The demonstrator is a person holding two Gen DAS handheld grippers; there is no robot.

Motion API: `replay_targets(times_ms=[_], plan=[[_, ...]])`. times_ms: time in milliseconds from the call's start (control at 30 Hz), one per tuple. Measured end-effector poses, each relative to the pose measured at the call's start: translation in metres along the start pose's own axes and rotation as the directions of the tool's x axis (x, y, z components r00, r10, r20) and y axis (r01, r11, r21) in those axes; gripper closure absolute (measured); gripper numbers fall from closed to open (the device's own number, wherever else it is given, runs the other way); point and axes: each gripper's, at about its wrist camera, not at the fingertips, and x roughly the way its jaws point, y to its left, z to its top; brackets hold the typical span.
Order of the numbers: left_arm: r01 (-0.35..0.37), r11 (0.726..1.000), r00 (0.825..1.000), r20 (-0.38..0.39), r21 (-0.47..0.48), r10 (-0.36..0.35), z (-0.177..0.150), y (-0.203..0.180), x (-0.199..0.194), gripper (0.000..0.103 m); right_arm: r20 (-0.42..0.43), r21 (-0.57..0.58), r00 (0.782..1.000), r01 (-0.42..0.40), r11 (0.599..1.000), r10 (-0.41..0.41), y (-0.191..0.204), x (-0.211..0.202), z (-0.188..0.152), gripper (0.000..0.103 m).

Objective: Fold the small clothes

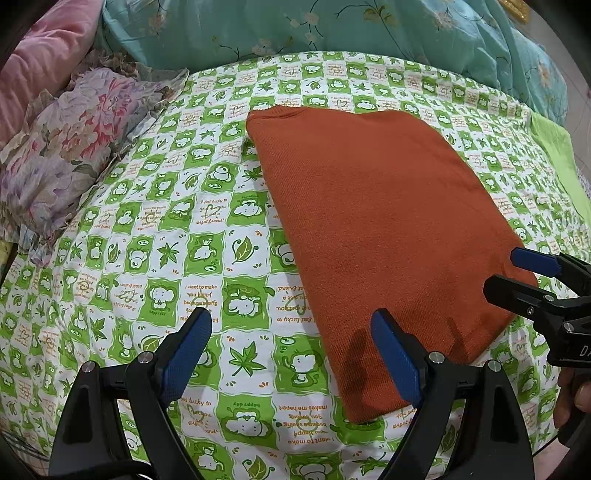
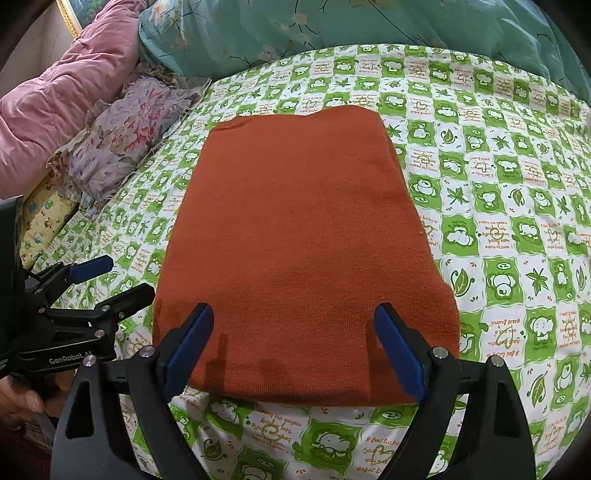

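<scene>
Rust-orange knitted clothing (image 2: 303, 251), folded into a neat rectangle, is laid flat on a green-and-white cartoon-print bedsheet (image 2: 498, 229). In the right wrist view it fills the centre, and the right gripper (image 2: 293, 349) is held over its near edge at 6 o'clock, blue-padded fingers (image 2: 397, 354) spread wide and gripping nothing. The left gripper (image 1: 291, 356) is likewise spread and empty, held above the sheet beside the garment's near corner, which is seen in the left wrist view at 5 o'clock. A floral pillow (image 1: 70, 147) and a pink quilt (image 2: 62, 96) are seen at 10 o'clock, and a teal flowered quilt (image 1: 332, 26) at 12 o'clock.
</scene>
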Motion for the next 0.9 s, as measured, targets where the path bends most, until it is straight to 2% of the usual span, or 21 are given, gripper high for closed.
replay_targets(times_ms=[900], plan=[[-0.003, 1.000, 1.000, 0.020, 0.002, 0.003, 0.0051, -0.0015, -0.0018, 0.015, 0.023, 0.015, 1.000, 0.014, 1.000, -0.015, -0.0042, -0.0062, 0.0036, 0.014]])
